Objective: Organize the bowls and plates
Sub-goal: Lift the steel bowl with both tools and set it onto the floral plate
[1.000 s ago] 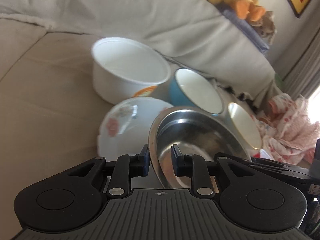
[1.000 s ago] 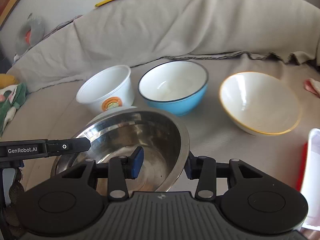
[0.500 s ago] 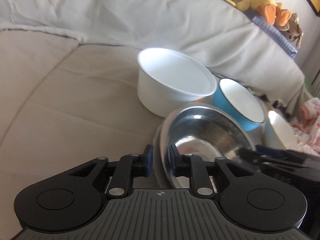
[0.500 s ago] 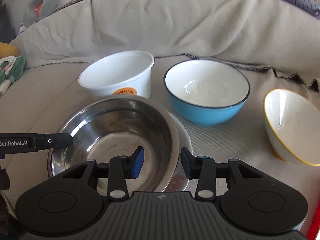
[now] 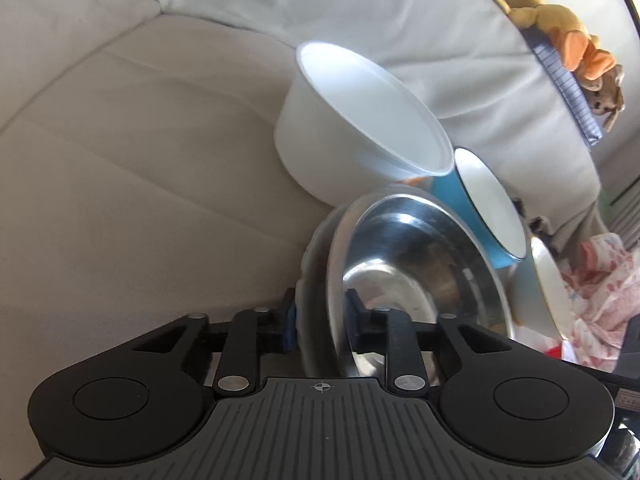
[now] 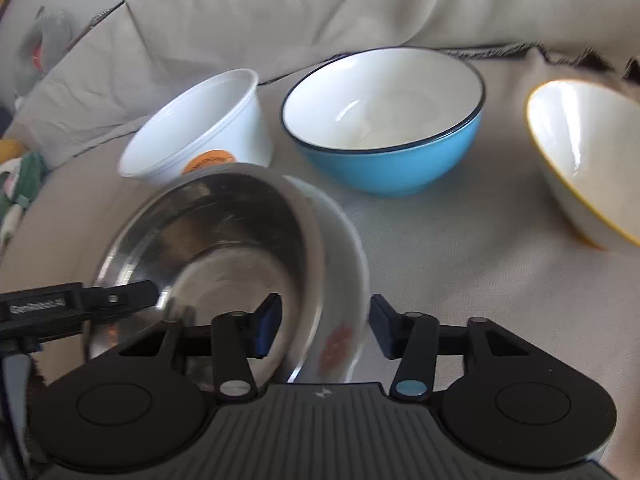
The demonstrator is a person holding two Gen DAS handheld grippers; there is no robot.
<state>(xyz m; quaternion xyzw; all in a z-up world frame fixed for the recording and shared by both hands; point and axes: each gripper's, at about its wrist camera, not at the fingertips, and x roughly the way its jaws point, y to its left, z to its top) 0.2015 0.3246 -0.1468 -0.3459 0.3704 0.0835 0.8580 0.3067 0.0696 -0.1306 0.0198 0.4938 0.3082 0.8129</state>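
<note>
A steel bowl [image 5: 420,264] [image 6: 208,236] sits nested in a white flowered bowl [image 6: 340,280] [image 5: 316,276] on the beige sofa cover. My left gripper [image 5: 320,322] is shut on the rims of both bowls; its finger also shows in the right wrist view [image 6: 120,298]. My right gripper [image 6: 324,326] stands open around the opposite rims, its left finger inside the steel bowl. Behind stand a white plastic tub [image 5: 352,132] [image 6: 200,128], a blue bowl [image 6: 384,120] [image 5: 484,208] and a yellow-rimmed bowl [image 6: 588,152] [image 5: 548,288].
The sofa back [image 6: 320,4] rises behind the bowls. Plush toys [image 5: 568,32] lie on top of it. A pink patterned cloth [image 5: 600,292] lies at the right. Bare seat cushion [image 5: 140,180] spreads to the left.
The nested steel and flowered bowls have tilted and shifted with my left gripper. My right gripper has opened wider around the far rims.
</note>
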